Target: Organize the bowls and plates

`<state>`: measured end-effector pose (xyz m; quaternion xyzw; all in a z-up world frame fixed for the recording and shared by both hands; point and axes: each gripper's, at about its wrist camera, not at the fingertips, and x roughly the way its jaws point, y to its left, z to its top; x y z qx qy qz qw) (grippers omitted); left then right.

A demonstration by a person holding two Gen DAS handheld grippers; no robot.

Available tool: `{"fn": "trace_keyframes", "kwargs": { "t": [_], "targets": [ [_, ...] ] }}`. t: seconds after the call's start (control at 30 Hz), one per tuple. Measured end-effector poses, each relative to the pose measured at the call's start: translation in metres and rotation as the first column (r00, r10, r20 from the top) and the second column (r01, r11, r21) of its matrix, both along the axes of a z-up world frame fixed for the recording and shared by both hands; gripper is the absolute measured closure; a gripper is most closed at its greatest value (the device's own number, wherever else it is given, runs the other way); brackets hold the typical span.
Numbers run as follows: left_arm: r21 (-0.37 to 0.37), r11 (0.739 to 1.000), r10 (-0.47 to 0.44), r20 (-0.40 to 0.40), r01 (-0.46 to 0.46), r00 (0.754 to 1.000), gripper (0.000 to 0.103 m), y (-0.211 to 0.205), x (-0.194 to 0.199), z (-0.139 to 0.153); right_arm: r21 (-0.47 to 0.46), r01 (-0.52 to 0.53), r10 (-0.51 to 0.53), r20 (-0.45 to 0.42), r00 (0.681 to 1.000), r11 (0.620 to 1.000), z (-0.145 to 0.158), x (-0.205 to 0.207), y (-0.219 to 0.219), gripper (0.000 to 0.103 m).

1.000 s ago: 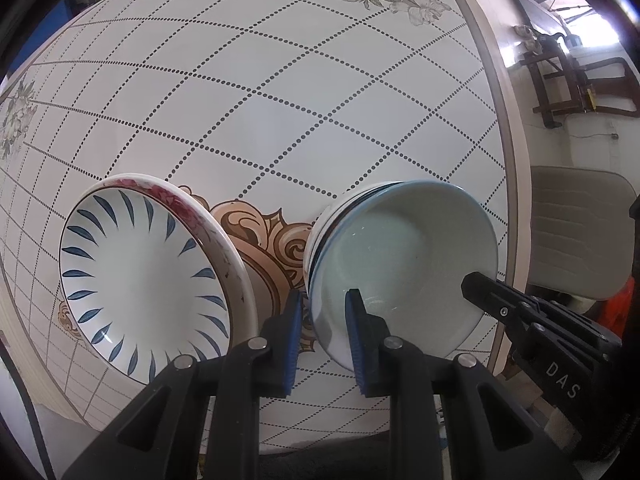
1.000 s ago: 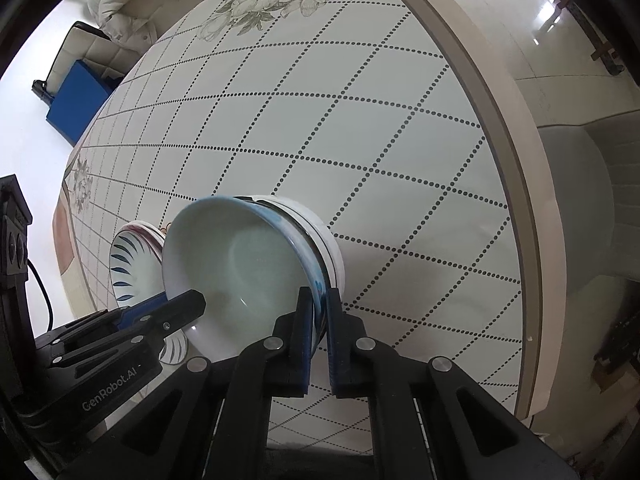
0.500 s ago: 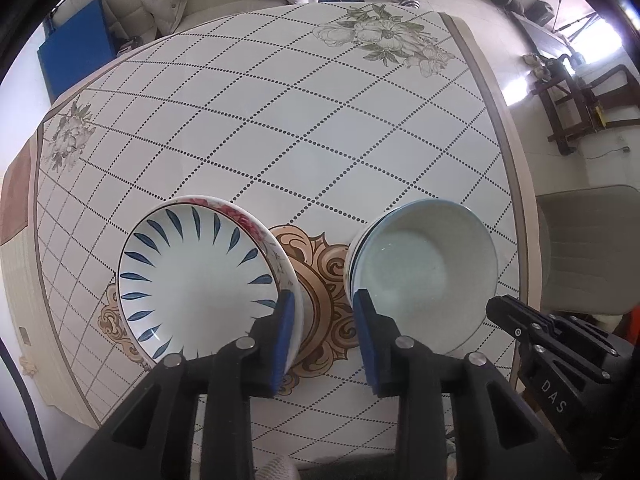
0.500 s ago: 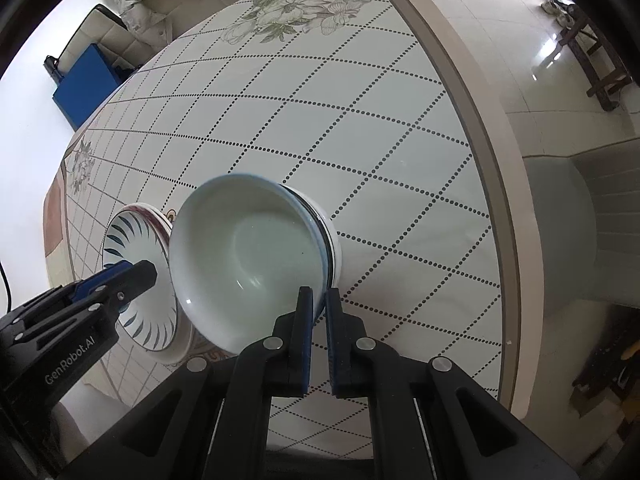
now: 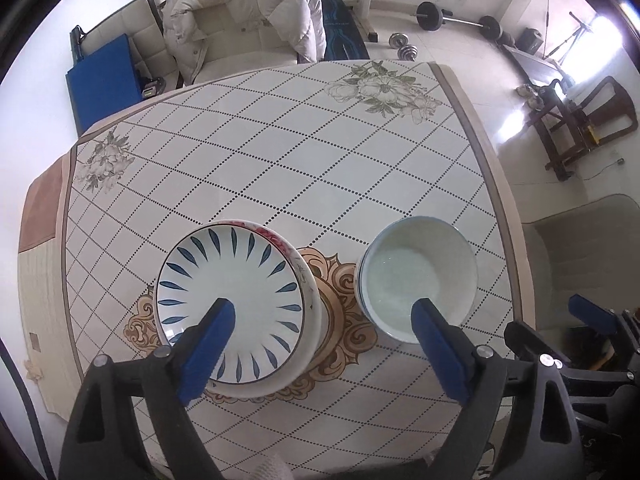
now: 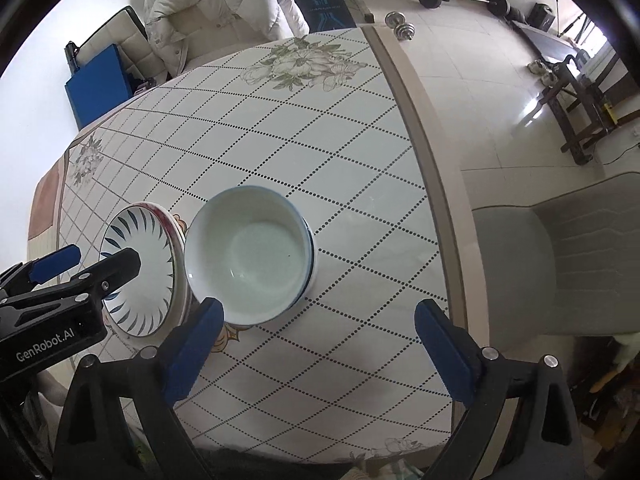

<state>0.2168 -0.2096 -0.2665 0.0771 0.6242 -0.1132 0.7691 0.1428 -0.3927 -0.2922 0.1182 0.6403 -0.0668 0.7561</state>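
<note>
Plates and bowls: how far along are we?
Looks about finished. Done: the plates sit stacked left of the bowls, which are nested beside them on the table. In hand: nothing; the left gripper and right gripper are opening, with nothing between their jaws. Left: no other loose dishes in view.

Two stacked plates, at least two nested bowls, one table.

Black hand-held gripper, blue pads
</note>
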Motion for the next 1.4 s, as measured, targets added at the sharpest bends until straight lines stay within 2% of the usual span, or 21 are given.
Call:
{"fn": "trace_keyframes", "kwargs": {
  "t": [0.17, 0.43, 0.57, 0.73, 0.87, 1.03, 1.27, 1.4],
  "targets": [
    [-0.014, 1.0, -0.005, 0.095, 0.007, 0.996, 0.013, 0.002, -0.028, 0.049, -0.035, 0.005, -0.003, 0.07, 0.998, 0.999, 0.036, -0.019, 0.0, 0.004],
    [-0.05, 0.999, 0.008, 0.189, 0.001, 0.982, 0.013, 0.014, -0.066, 0.118, -0.109, 0.001, 0.026, 0.242, 0.97, 0.994, 0.13, -0.065, 0.015, 0.005],
    [-0.046, 0.999, 0.018, 0.215, -0.008, 0.976, 0.013, 0.021, -0.078, 0.138, -0.139, -0.001, 0.043, 0.303, 0.952, 0.99, 0.169, -0.085, 0.027, 0.004],
    [-0.042, 0.999, 0.039, 0.243, -0.03, 0.969, 0.013, 0.029, -0.091, 0.151, -0.144, 0.004, 0.046, 0.338, 0.94, 0.99, 0.199, -0.103, 0.034, 0.004],
    [-0.047, 0.999, 0.03, 0.241, -0.019, 0.97, 0.013, 0.031, -0.099, 0.152, -0.147, 0.023, 0.031, 0.351, 0.936, 0.989, 0.212, -0.114, 0.035, 0.004],
    [-0.053, 0.999, 0.021, 0.214, -0.01, 0.977, 0.013, 0.028, -0.1, 0.145, -0.131, 0.031, 0.016, 0.341, 0.94, 0.991, 0.209, -0.116, 0.033, 0.004],
    [-0.054, 0.998, -0.006, 0.221, 0.018, 0.975, 0.013, 0.022, -0.086, 0.13, -0.109, 0.038, 0.0, 0.328, 0.945, 0.993, 0.194, -0.104, 0.025, 0.004],
    [-0.066, 0.994, -0.068, 0.202, 0.083, 0.977, 0.013, 0.012, -0.063, 0.113, -0.066, 0.036, -0.009, 0.377, 0.926, 0.997, 0.179, -0.097, 0.013, 0.004]
  ]
}}
